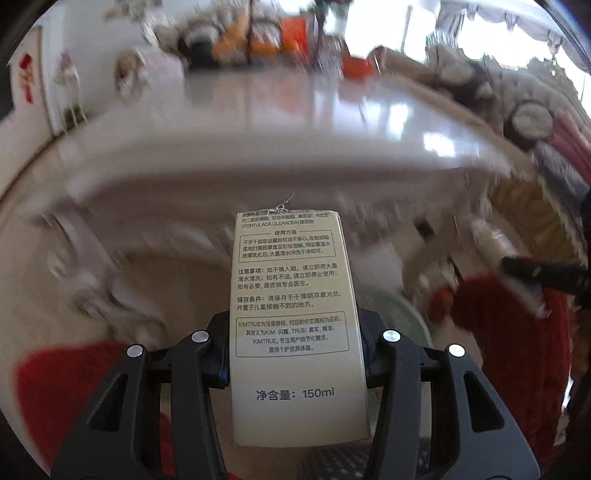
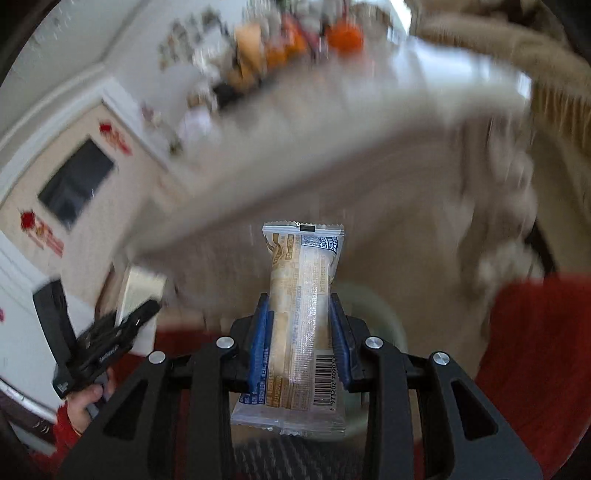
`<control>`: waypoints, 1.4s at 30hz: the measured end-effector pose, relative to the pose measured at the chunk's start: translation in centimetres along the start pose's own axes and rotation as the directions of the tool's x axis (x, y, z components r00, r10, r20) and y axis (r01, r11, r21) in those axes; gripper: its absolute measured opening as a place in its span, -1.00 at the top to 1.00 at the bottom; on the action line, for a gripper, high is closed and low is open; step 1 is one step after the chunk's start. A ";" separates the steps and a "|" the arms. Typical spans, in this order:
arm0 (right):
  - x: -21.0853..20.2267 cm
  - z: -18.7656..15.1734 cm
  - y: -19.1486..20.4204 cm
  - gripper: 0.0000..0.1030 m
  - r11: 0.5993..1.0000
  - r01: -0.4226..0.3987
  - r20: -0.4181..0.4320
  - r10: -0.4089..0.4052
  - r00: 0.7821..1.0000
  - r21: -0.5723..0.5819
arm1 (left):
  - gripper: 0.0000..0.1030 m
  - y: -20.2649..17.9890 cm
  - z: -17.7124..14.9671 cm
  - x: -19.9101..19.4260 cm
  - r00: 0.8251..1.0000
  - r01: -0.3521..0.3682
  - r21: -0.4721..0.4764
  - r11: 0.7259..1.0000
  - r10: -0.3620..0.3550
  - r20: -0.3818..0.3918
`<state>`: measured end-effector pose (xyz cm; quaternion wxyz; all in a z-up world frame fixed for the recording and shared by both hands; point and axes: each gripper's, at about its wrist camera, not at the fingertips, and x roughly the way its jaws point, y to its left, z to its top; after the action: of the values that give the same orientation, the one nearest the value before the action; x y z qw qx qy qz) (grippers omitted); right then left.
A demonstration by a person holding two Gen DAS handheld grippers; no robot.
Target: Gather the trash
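Note:
My left gripper [image 1: 295, 332] is shut on a tall cream cardboard box [image 1: 295, 314] printed with Chinese text and "150ml"; the box stands upright between the pads. My right gripper [image 2: 301, 339] is shut on a clear snack wrapper [image 2: 301, 314] with a barcode, gripped at its middle by the blue pads. Behind each held item shows the rim of a pale green round bin [image 1: 406, 317] [image 2: 376, 306]. In the right wrist view the left gripper [image 2: 107, 343] with the cream box [image 2: 142, 295] appears at the lower left. The right gripper's black tip [image 1: 543, 273] shows at the right of the left wrist view.
A white glossy table [image 1: 314, 122] [image 2: 332, 140] lies ahead, blurred by motion. Red cloth [image 1: 517, 332] [image 2: 535, 350] flanks the bin. A hand [image 2: 86, 402] holds the left gripper's handle. A cluttered shelf with orange items [image 1: 288, 33] stands at the back.

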<state>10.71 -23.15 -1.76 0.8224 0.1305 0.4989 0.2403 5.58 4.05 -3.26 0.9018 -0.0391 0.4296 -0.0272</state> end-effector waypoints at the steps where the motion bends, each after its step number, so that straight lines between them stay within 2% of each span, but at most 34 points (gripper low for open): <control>1: 1.2 -0.8 0.1 0.42 1.000 0.021 -0.033 -0.021 0.999 -0.010 | 0.08 -0.5 -0.4 1.3 1.000 0.006 0.002 1.000 -0.006 -0.025; 5: 6.1 -2.9 0.0 0.42 0.992 0.109 -0.139 -0.118 0.983 -0.067 | 0.08 -3.1 -3.5 7.0 0.984 0.057 0.042 0.998 -0.049 -0.169; 8: 8.7 -3.0 -0.3 0.42 0.985 0.147 -0.191 -0.162 0.968 -0.090 | 0.08 -3.5 -4.9 9.8 0.967 0.059 0.053 0.997 -0.044 -0.253; 10: 9.9 -3.4 -0.7 0.42 0.985 0.153 -0.209 -0.168 0.964 -0.084 | 0.08 -3.2 -5.1 11.1 0.958 0.054 0.034 0.998 -0.042 -0.284; 16: 11.6 -3.8 -1.1 0.42 0.983 0.161 -0.246 -0.177 0.953 -0.084 | 0.08 -3.4 -5.6 12.8 0.946 0.038 0.030 0.999 -0.026 -0.322; 20: 12.5 -4.2 -1.3 0.42 0.984 0.155 -0.267 -0.173 0.948 -0.090 | 0.05 -3.7 -5.8 13.7 0.938 0.056 0.024 0.998 -0.045 -0.344; 21: 12.6 -4.3 -1.3 0.37 0.983 0.158 -0.272 -0.177 0.946 -0.089 | -0.03 -3.6 -5.9 13.9 0.936 0.057 0.022 0.998 -0.046 -0.349; 22: 12.9 -4.3 -1.5 0.33 0.983 0.162 -0.279 -0.180 0.943 -0.086 | -0.24 -3.5 -6.0 14.3 0.932 0.046 0.022 0.999 -0.035 -0.360; 24: 13.1 -4.4 -1.6 -0.09 0.983 0.165 -0.286 -0.181 0.941 -0.079 | -0.32 -3.3 -6.1 14.7 0.930 0.015 0.023 1.000 -0.005 -0.366; 25: 13.0 -4.5 -1.7 -0.38 0.983 0.170 -0.282 -0.185 0.941 -0.075 | -0.34 -3.4 -6.1 14.8 0.929 0.014 0.019 1.000 -0.006 -0.370; 26: 13.0 -4.5 -1.7 -0.44 0.982 0.177 -0.279 -0.190 0.941 -0.073 | -0.35 -3.3 -6.1 14.9 0.926 0.022 0.009 1.000 -0.017 -0.377; 32: 13.4 -4.8 -2.3 -0.44 0.977 0.208 -0.302 -0.212 0.929 -0.045 | -0.35 -2.9 -6.4 14.7 0.926 0.026 0.004 1.000 -0.023 -0.378; 36: 13.3 -4.8 -2.3 -0.44 0.977 0.211 -0.302 -0.212 0.930 -0.035 | -0.35 -3.0 -6.2 14.3 0.930 0.027 0.003 1.000 -0.024 -0.367; 39: 12.4 -4.5 -2.1 -0.45 0.977 0.212 -0.279 -0.211 0.937 -0.025 | -0.35 -2.8 -5.8 13.4 0.941 0.022 -0.005 1.000 -0.022 -0.338; 40: 11.8 -4.4 -1.9 -0.46 0.976 0.216 -0.259 -0.215 0.942 -0.026 | -0.48 -2.7 -5.5 12.9 0.947 0.014 -0.010 1.000 -0.016 -0.321; 42: 10.4 -4.2 -1.2 -0.62 0.976 0.214 -0.214 -0.215 0.953 -0.029 | -0.59 -2.3 -4.8 11.3 0.964 -0.018 -0.011 1.000 0.014 -0.265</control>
<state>11.37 -18.87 -12.13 0.7850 0.0464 0.5957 0.1637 8.97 0.58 -14.79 0.8361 -0.0379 0.5468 -0.0220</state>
